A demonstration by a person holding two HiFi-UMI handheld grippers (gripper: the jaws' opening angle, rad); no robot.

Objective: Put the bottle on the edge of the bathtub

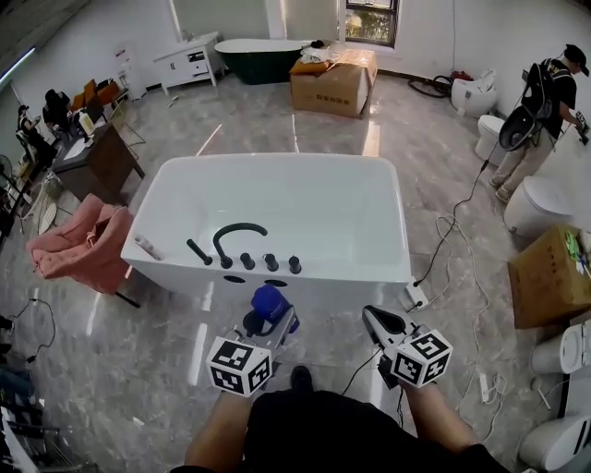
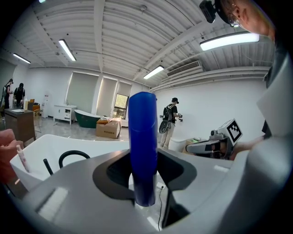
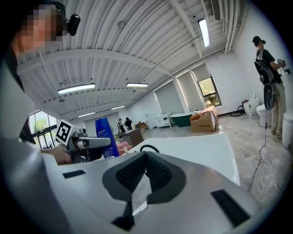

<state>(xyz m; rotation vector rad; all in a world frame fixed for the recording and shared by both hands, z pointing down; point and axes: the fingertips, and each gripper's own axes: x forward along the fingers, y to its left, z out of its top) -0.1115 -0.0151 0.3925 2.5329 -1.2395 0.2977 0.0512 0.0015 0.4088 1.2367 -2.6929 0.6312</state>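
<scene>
Big bright room with a shiny grey floor.
White walls all round, a dark window at the far end, long lights on the ribbed ceiling. Along the floor's far edge a green tub, a white cabinet, a brown box. At its left edge a pink chair and a desk; toilets at the right.

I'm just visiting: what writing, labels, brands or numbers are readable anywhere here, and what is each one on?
No text can be read clearly.
blue bottle: pale print on its label, too small and blurred to read.
cardboard box beyond the bathtub: reddish print on its side, too small to read.
marker cubes: black-and-white square patterns only, no letters or numbers.
</scene>
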